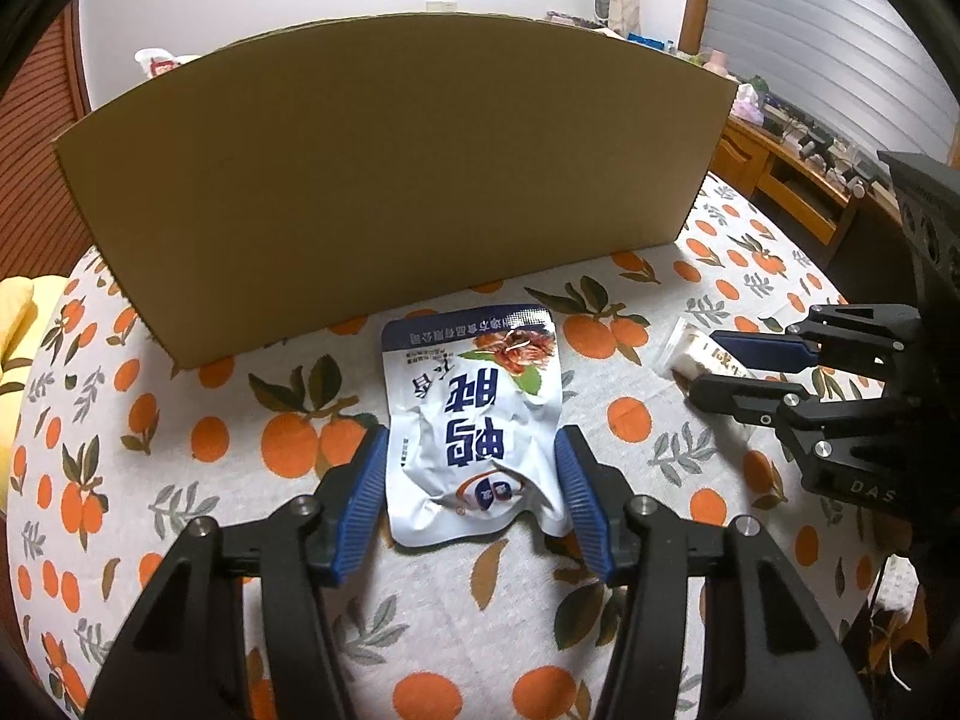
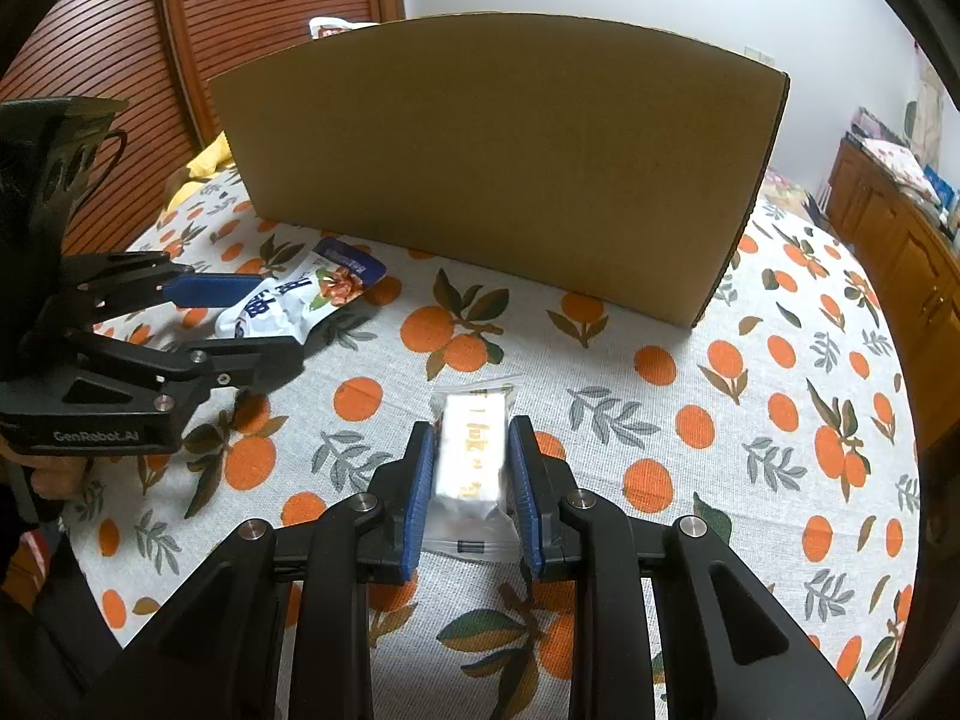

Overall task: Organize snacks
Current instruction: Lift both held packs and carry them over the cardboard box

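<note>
From where you stand, the cardboard box [image 1: 390, 168] shows only its plain outer wall, so whatever it holds is hidden; just a scrap of a white and red packet [image 1: 157, 63] peeks over its far left corner. The print on the small bar is too blurred to read.

The white pouch [image 1: 474, 426] lies on the bench [image 1: 180, 480] just in front of the box, its long axis running away from you, the dark blue header band at the far end toward the box (the large blue characters read upside down in the left wrist view). It is crumpled and glossy, with a reddish food picture near the top. Your left gripper [image 1: 471, 468] has its fingers [image 1: 363, 498] pressed against both side edges of the pouch, which buckles between them.

The wrapped bar [image 2: 471, 450], white inside a clear wrapper with gold lettering, also points lengthwise away from you, to the right of the pouch. Your right gripper [image 2: 471, 468] stands narrow, clamped on its sides.
</note>
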The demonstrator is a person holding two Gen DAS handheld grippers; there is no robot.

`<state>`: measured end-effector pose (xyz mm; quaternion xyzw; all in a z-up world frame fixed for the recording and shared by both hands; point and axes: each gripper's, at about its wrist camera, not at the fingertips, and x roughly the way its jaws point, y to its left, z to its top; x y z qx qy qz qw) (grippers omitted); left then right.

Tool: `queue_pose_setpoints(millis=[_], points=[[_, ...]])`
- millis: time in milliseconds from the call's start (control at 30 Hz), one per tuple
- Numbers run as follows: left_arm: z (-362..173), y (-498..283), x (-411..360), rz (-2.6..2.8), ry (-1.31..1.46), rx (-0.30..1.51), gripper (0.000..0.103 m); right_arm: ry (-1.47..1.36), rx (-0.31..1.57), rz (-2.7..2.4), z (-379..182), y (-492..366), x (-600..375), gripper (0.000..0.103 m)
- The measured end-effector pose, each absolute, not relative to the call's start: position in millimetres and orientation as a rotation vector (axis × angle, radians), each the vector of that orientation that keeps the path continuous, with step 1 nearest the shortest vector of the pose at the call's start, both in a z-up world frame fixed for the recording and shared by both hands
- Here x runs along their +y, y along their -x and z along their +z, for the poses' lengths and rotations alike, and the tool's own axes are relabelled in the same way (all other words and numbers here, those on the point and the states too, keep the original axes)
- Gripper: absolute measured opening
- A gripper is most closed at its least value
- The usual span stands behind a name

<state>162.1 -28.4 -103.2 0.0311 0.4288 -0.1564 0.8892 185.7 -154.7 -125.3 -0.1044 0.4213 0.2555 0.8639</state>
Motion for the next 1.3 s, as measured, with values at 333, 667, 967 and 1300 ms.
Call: queue_pose_setpoints(millis=[333, 667, 967, 1300], points=[[-90.6, -151.4, -20.6, -0.324, -0.044, 0.849, 0.054, 0.248, 0.874, 0.523, -125.1, -183.9, -150.8, 0.021], [-72.3, -148.4, -27.1, -0.317, -0.061, 0.806, 0.055, 0.24, 0.869, 0.524, -123.8, -182.0, -152.1, 0.019], [-54.4, -143.4, -27.9, -0.314, -0.069, 0.767, 0.055, 0.228, 0.847, 0.516, -116.9, -178.7, -154.9, 0.019], [-17.2, -141.9, -25.4, -0.308, -0.087, 0.686, 0.055, 0.215, 0.748, 0.519, -73.5, -174.7, -160.9, 0.019]])
